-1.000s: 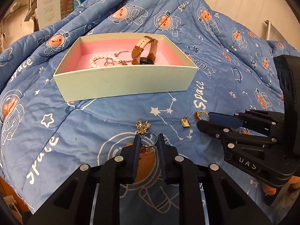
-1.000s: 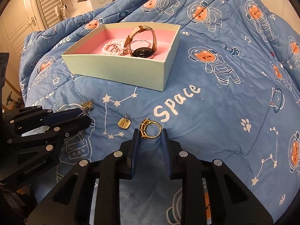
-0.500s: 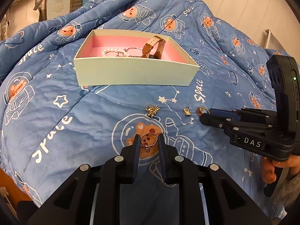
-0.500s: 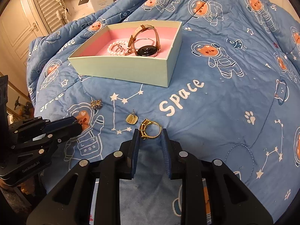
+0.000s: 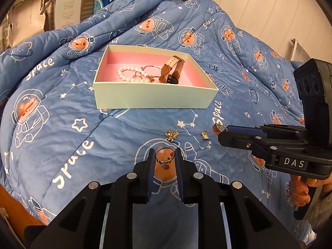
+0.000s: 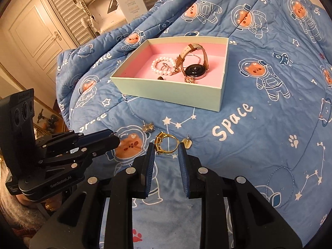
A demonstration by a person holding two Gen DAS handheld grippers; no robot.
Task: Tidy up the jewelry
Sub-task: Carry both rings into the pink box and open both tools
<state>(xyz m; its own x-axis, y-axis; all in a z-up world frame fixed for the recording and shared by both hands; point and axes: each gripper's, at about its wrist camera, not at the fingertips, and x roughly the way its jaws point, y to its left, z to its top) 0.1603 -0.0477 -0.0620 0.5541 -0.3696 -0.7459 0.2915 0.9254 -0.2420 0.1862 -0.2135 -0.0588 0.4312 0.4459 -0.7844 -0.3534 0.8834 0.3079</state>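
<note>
My left gripper [image 5: 165, 158] is shut on a thin silver ring [image 5: 164, 158] and holds it above the blue quilt. My right gripper [image 6: 167, 148] is shut on a gold ring [image 6: 166, 144] with an amber stone, also lifted. A pale green box [image 5: 151, 98] with a pink lining sits farther back; it holds a pearl bracelet [image 5: 126, 75], a brown-strap watch [image 5: 171, 70] and small pieces. A gold flower earring [image 5: 171, 134] and a small gold stud earring [image 5: 205, 134] lie on the quilt between the grippers and the box.
The quilt [image 5: 62, 124] covers a rounded bed that falls away at the left. White cartons [image 5: 68, 2] stand behind the bed. A cream door [image 6: 35, 39] and clutter are at the left in the right wrist view.
Both grippers have risen and drawn back from the quilt, each with its ring. The two earrings stay on the quilt; the box now looks farther away.
</note>
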